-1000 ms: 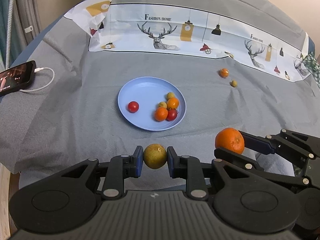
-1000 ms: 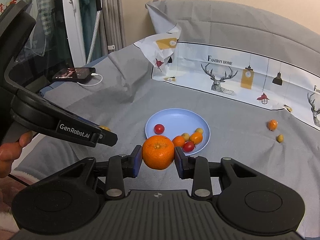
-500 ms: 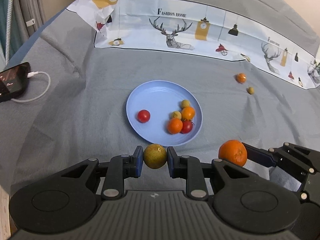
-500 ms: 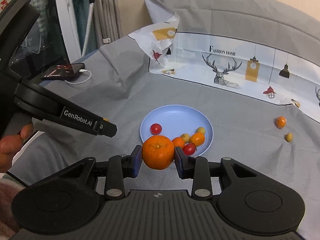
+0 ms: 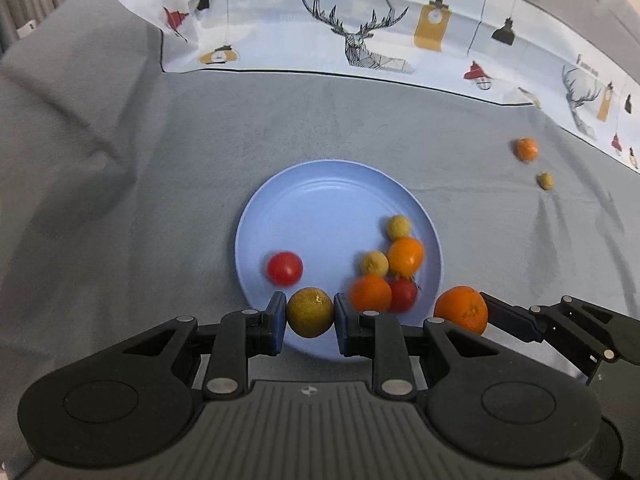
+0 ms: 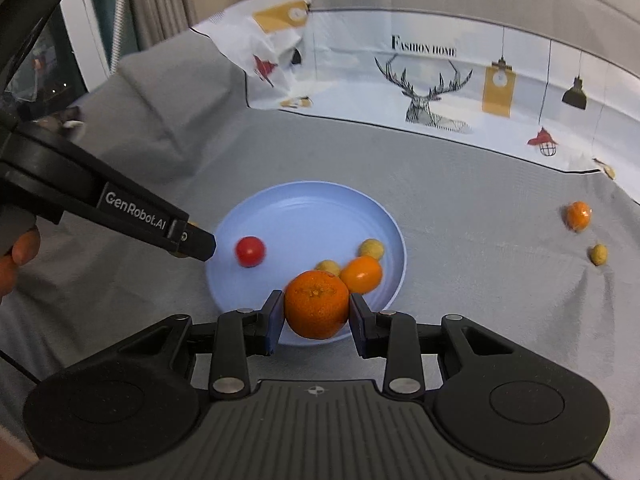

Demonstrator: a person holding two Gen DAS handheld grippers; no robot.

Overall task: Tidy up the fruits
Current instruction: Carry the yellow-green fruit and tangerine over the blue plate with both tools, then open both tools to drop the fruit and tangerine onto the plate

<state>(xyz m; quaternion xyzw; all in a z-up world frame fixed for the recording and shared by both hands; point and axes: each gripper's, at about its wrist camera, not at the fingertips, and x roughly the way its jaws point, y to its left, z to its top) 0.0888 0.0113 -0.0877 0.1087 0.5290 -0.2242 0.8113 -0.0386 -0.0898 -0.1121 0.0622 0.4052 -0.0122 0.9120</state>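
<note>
My left gripper [image 5: 310, 314] is shut on a yellow-green round fruit [image 5: 310, 312], held over the near rim of the blue plate [image 5: 320, 208]. My right gripper [image 6: 316, 312] is shut on a large orange [image 6: 316, 304], also above the plate's [image 6: 304, 208] near edge; the same orange [image 5: 462, 308] shows at the plate's right side in the left wrist view. On the plate lie a red tomato [image 5: 285, 268], small orange fruits [image 5: 405, 255], small yellow ones [image 5: 399, 227] and another tomato [image 5: 404, 294]. The left gripper's finger [image 6: 192, 242] reaches over the plate's left rim.
A small orange fruit [image 5: 525, 149] and a small yellow fruit [image 5: 545, 181] lie loose on the grey cloth [image 5: 160, 184] to the far right. A printed white sheet [image 5: 360, 32] with deer and lamps runs along the back. A hand [image 6: 20, 248] shows at the left edge.
Both grippers have come forward and down toward the blue plate, each still holding its fruit. The plate now looks larger and closer; the phone at left has left the view.
</note>
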